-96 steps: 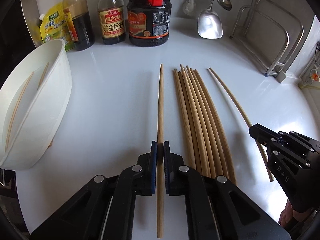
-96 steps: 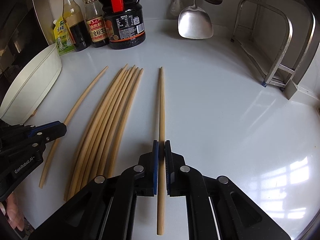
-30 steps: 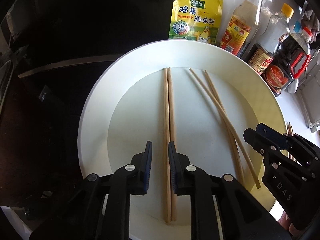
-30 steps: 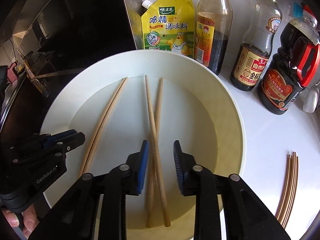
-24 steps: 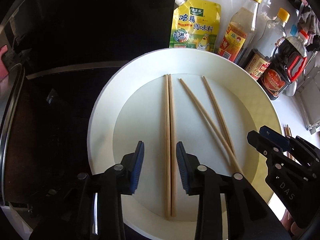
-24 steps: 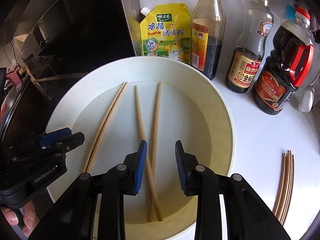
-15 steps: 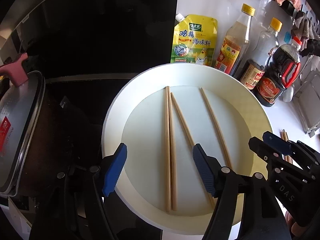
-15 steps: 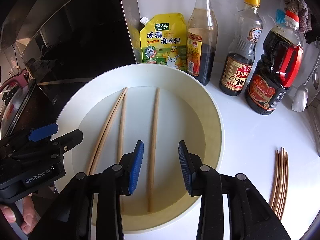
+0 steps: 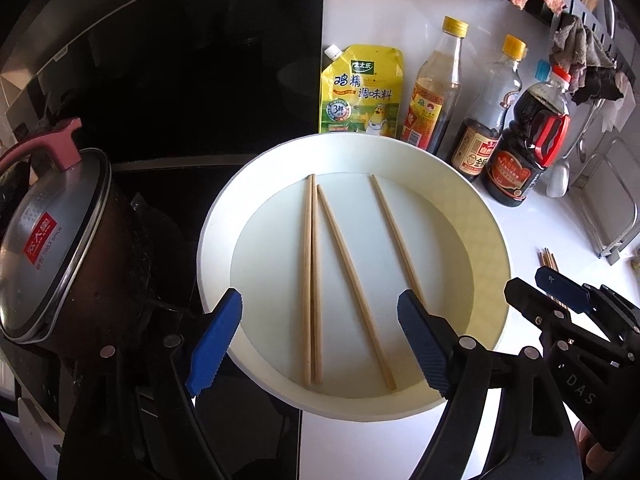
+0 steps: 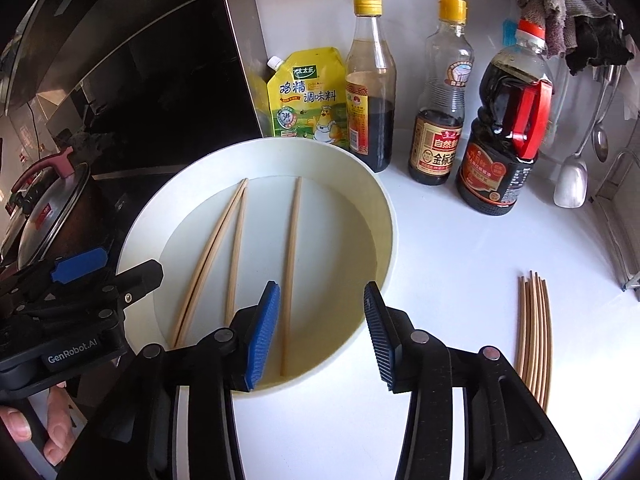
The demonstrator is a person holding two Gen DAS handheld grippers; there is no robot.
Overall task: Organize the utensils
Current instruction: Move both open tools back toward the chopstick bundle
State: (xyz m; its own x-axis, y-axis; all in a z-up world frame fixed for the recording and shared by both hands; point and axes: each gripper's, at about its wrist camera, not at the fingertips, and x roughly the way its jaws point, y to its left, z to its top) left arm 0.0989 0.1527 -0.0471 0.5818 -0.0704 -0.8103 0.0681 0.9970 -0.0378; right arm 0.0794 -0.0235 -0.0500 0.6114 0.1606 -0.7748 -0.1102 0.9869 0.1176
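My left gripper (image 9: 320,344) and right gripper (image 10: 318,332) are both opening, empty, above the white bowl (image 9: 494,240) holding four chopsticks (image 9: 312,280). The bundle (image 10: 534,332) on the tabletop could scatter if I grab carelessly.

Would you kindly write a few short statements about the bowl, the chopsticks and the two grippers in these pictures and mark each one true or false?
1. Four chopsticks lie inside the white bowl. True.
2. The right gripper is clamped on a chopstick. False: its jaws are opening and grip nothing; the chopstick seen between them lies loose in the bowl.
3. A bundle of chopsticks lies on the white counter, outside the bowl. True.
4. The left gripper is shut. False: its jaws are spread wide, opening, and hold nothing.
5. The yellow seasoning pouch lies flat in the bowl. False: it stands behind the bowl, beside the bottles.
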